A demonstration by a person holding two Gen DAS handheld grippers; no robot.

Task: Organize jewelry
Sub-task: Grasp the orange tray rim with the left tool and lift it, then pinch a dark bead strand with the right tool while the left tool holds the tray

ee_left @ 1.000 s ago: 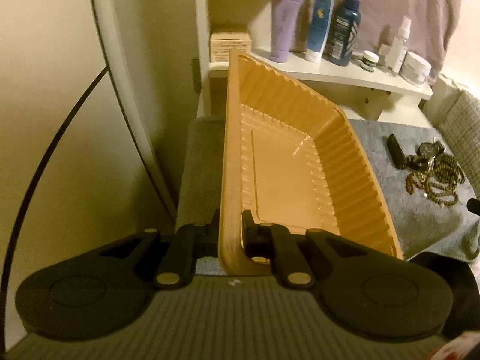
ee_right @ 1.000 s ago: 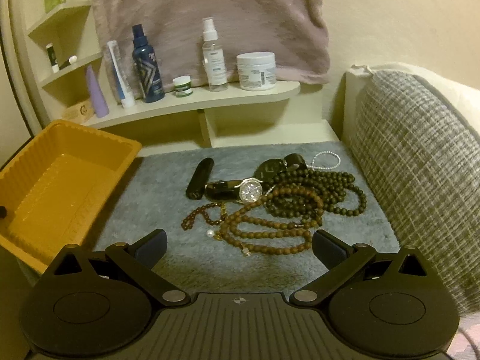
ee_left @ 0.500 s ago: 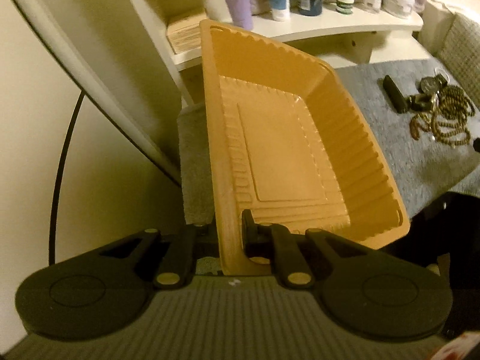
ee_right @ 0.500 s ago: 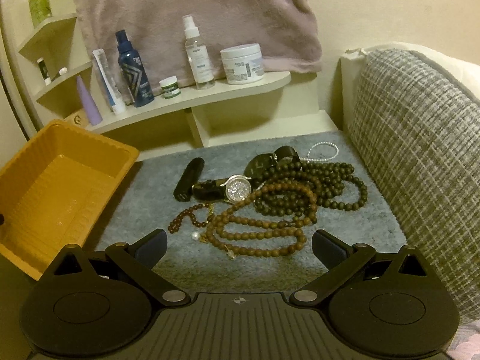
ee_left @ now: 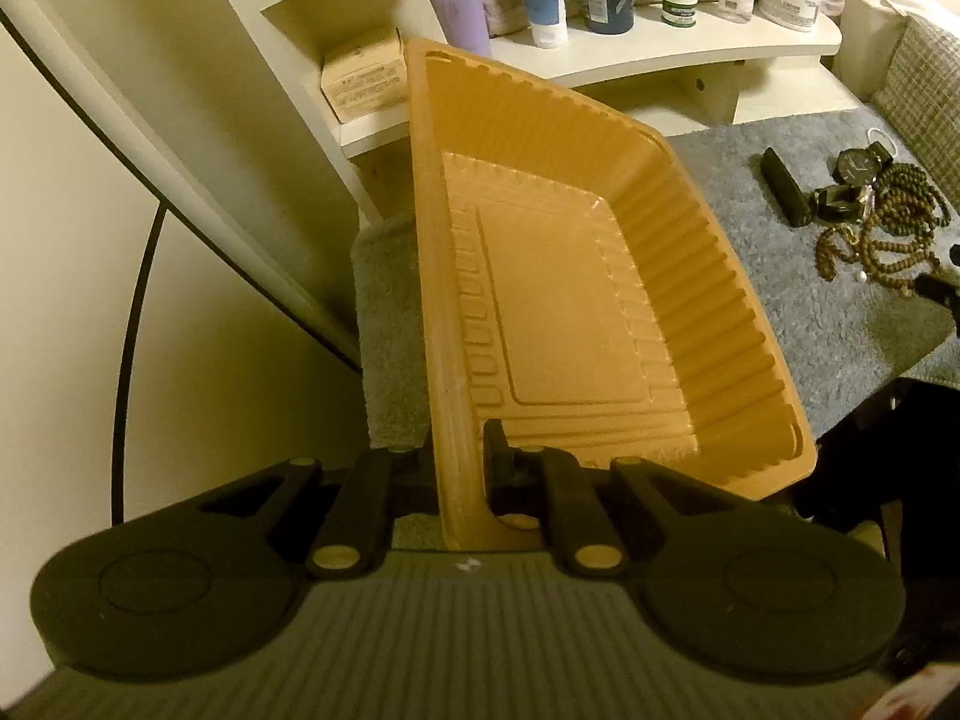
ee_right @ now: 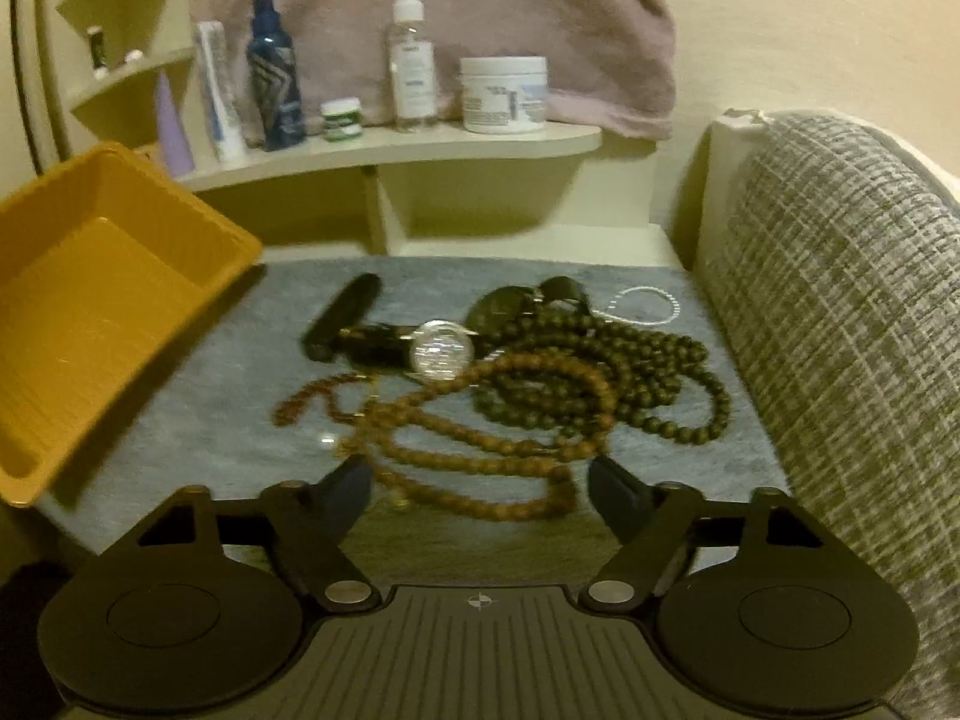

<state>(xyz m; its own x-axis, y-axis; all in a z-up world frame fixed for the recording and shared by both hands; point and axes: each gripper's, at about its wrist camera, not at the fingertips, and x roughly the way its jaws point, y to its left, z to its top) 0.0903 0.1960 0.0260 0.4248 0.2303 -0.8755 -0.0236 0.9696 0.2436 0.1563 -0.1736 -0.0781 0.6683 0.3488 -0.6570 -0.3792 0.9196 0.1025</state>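
The left gripper [ee_left: 459, 474] clamped the orange tray's [ee_left: 708, 276] near rim, tilting it towards the beads [ee_right: 480, 420]; the right gripper [ee_right: 480, 486], jaws apart and just closing, straddled their near loop at the grey mat's [ee_right: 198, 420] front edge

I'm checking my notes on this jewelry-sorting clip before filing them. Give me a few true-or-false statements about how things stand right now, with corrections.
1. The left tongs grip the orange tray by its rim. True.
2. The tray already holds a necklace. False: it is empty.
3. The right tongs are clamped on the brown bead necklace. False: their jaws have just been closing but stand apart, with the necklace's near end between the tips.
4. The watch lies on the grey mat. True.
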